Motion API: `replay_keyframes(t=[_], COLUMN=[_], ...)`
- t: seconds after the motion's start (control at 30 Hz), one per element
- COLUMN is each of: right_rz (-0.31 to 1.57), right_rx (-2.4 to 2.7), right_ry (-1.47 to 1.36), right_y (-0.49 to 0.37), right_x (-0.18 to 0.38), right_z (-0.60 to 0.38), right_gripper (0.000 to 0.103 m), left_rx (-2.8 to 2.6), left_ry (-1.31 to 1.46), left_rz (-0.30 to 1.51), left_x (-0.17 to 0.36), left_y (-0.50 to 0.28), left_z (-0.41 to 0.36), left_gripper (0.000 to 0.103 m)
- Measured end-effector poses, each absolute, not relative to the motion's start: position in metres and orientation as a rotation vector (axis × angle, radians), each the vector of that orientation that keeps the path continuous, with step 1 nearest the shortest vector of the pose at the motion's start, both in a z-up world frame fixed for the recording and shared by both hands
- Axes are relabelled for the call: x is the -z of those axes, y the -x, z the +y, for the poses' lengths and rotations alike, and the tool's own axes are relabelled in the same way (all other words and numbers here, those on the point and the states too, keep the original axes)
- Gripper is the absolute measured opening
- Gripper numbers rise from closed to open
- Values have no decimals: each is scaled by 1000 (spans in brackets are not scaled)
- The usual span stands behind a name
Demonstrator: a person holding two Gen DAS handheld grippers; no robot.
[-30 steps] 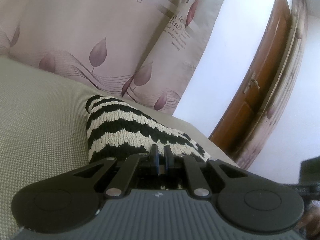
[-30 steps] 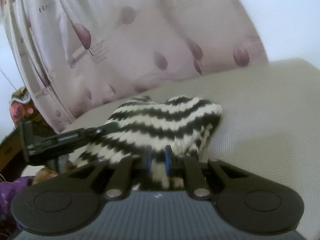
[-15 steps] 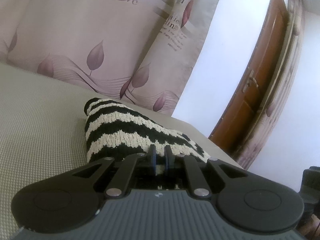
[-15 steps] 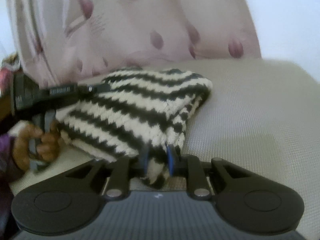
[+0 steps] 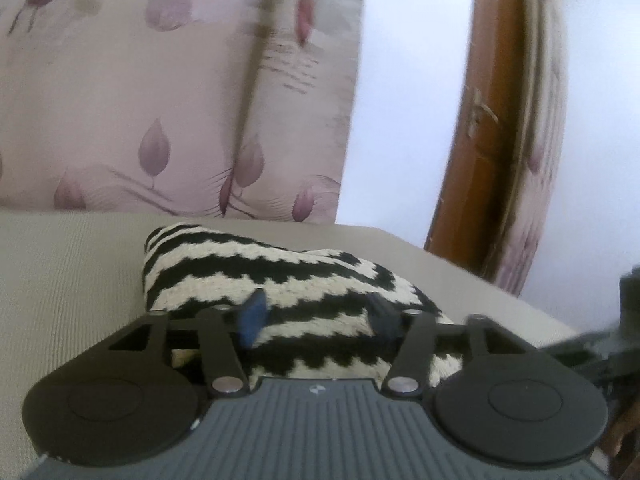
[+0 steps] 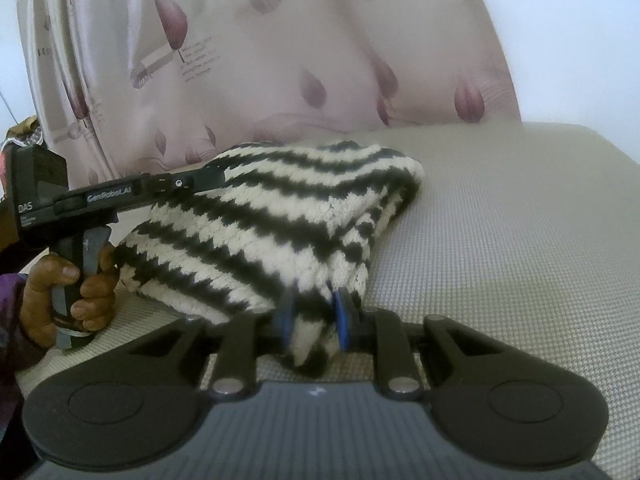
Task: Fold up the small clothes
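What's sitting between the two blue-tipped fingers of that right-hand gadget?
A bunched edge of the striped knit garment. In the right wrist view, the right gripper has its pads pressed on that fold, with nothing else between them.

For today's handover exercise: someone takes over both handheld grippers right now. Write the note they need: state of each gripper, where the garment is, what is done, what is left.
Left gripper: its jaws have just been opening and now stand apart, with the striped knit between them but not pinched.
Right gripper: shut on the near edge of the striped knit.
Garment: lies folded over in a thick bundle on the grey cushion, in front of the pink leaf-print curtain.
Done: it looks folded at least once and set down.
Left: probably release the right grip, draw both grippers back, and check that the fold holds.
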State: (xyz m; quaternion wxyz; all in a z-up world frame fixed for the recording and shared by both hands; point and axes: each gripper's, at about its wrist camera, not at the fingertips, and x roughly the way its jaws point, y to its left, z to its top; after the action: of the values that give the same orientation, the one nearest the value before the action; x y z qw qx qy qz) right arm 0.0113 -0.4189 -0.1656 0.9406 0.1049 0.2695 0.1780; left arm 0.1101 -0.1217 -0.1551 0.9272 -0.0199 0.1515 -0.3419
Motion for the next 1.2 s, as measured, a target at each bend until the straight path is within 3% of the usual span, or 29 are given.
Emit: replay_keyframes(t=[0.17,0.2,0.27,0.93,1.2], right_rz=[552,556,582,582,589], right_rx=[-350,-339,-311,-307,-308], right_ry=[-213,-212,-221,-220,-230], right_y=[-12,-12,-16,-16,-16], right_x=[166,166,167,168,168], right_z=[-419,-419,-420,-421,-423], right_gripper=[25,39,47,49,52], left_rx=[694,693,693,678,671], left_ry=[-11,-8,-2,-23,-67], left_rz=[293,293,292,284,281], left_x=[156,156,157,156,156], left_y=[-104,-104,-105,-103,-100], left_z=[-129,-128,-127,-130,-136], left_gripper=[70,70,70,71,77])
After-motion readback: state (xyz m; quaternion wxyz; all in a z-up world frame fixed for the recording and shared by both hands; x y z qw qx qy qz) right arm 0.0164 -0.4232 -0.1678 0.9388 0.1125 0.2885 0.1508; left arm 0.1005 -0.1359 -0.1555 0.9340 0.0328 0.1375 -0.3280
